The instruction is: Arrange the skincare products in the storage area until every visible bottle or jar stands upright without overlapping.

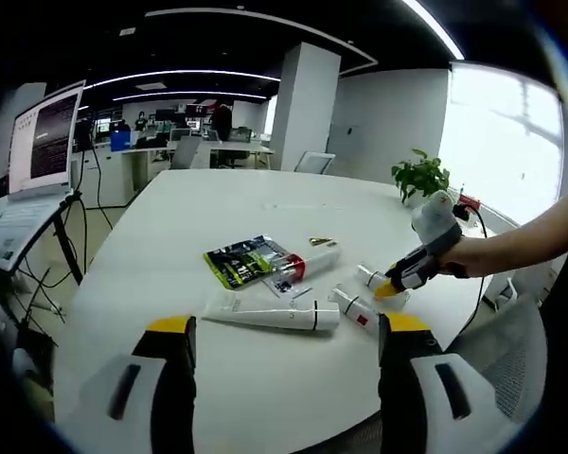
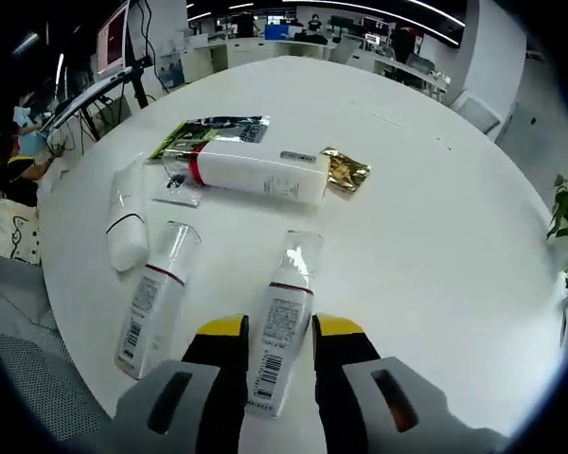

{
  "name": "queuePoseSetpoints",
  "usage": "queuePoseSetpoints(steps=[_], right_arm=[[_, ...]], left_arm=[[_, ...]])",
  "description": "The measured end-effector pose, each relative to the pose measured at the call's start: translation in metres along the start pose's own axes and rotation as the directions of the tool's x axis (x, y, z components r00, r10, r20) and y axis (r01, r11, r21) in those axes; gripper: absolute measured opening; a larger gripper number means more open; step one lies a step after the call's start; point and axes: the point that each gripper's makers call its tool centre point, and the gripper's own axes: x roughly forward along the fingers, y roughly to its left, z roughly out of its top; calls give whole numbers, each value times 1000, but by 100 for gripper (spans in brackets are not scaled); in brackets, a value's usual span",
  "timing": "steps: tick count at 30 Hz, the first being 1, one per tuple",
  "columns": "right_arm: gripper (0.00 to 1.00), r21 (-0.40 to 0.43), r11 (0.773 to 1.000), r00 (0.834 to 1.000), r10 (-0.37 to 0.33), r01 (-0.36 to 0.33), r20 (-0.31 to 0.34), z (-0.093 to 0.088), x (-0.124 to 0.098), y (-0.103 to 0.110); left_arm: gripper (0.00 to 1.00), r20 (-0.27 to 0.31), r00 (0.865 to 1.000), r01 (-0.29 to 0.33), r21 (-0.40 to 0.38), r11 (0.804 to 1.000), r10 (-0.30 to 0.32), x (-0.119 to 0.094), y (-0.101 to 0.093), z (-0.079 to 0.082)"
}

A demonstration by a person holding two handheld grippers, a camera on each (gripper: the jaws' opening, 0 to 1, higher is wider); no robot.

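Several skincare products lie flat on the round white table [image 1: 199, 208]. A white tube [image 1: 275, 315] lies just ahead of my left gripper [image 1: 289, 326], which stands wide open above the table's near edge. Behind the tube are a white bottle with a red band [image 1: 308, 262], a green sachet [image 1: 241, 262] and a gold sachet [image 1: 322, 242]. Two small clear-capped bottles lie side by side [image 2: 151, 303] [image 2: 282, 322]. My right gripper [image 2: 280, 328] has its jaws pressed against both sides of the right one, which still lies on the table [image 2: 435, 236]. A hand holds that right gripper [image 1: 398, 284].
A potted plant [image 1: 419, 175] stands at the table's far right edge. A laptop on a stand [image 1: 43, 142] is off the table to the left. Desks and a chair [image 1: 312, 163] stand beyond. The far half of the table is bare.
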Motion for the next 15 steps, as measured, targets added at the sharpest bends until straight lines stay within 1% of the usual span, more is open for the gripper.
queuePoseSetpoints(steps=[2, 3, 4, 6, 8, 9, 11, 15], right_arm=[[24, -23, 1000, 1000, -16, 16, -26, -5, 0, -2], [22, -26, 1000, 1000, -3, 2, -15, -3, -1, 0], [22, -3, 1000, 1000, -4, 4, -14, -3, -2, 0], [22, 0, 1000, 1000, -4, 4, -12, -3, -2, -1], [22, 13, 1000, 1000, -2, 2, 6, -4, -1, 0], [22, 25, 1000, 1000, -3, 2, 29, -2, 0, -1], [22, 13, 1000, 999, 5, -6, 54, -1, 1, -1], [21, 2, 1000, 998, 22, -22, 60, 0, 2, -1]], left_arm=[[71, -5, 1000, 1, 0, 1000, -1, 1, 0, -1], [71, -6, 1000, 1, 0, 1000, -1, 1, 0, -1], [71, -8, 1000, 2, 1, 1000, -2, 1, -1, -1], [71, -12, 1000, 2, 2, 1000, -2, 1, -1, -2], [70, -16, 1000, 1, 2, 1000, -1, 2, 0, -3], [70, -15, 1000, 2, 0, 1000, -2, 2, 0, -3], [70, -16, 1000, 4, -2, 1000, -4, 2, 0, -3], [70, -8, 1000, 14, -16, 1000, -14, 2, 0, -2]])
